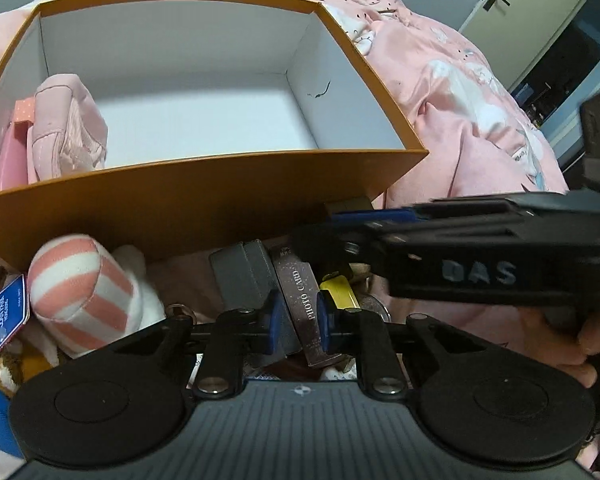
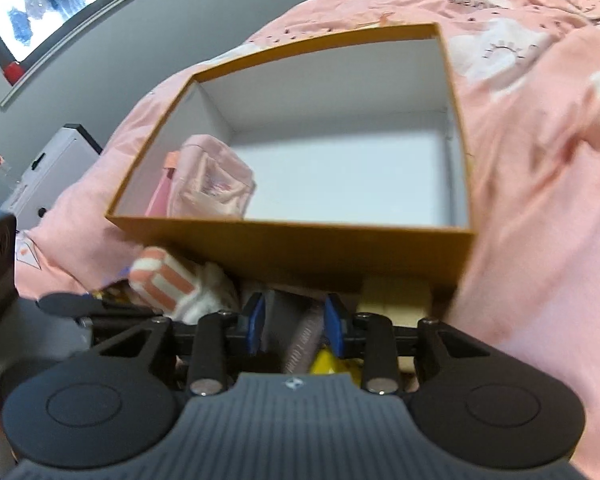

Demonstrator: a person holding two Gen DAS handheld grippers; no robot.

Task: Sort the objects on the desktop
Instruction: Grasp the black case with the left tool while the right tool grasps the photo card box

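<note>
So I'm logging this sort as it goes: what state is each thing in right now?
Orange box: lidless, mostly bare inside.
Pink pouch: inside the box, against its left wall.
Photo card case: outside the box, between the left gripper pads, apparently pinched.
Striped plush: lying outside, against the box front.
Right gripper: partly open, low over the pile; grip unclear.

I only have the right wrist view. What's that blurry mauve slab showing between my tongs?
Observer: The left wrist view shows a glittery mauve booklet printed PHOTO CARD.
Operator: Anything marked inside the orange cardboard box?
Observer: Yes, a small dark squiggle on the white inner wall at the right of that view.
Operator: What's left of the pink-and-white striped plush toy?
Observer: A blue paper tag with white print lies beside it.
</note>
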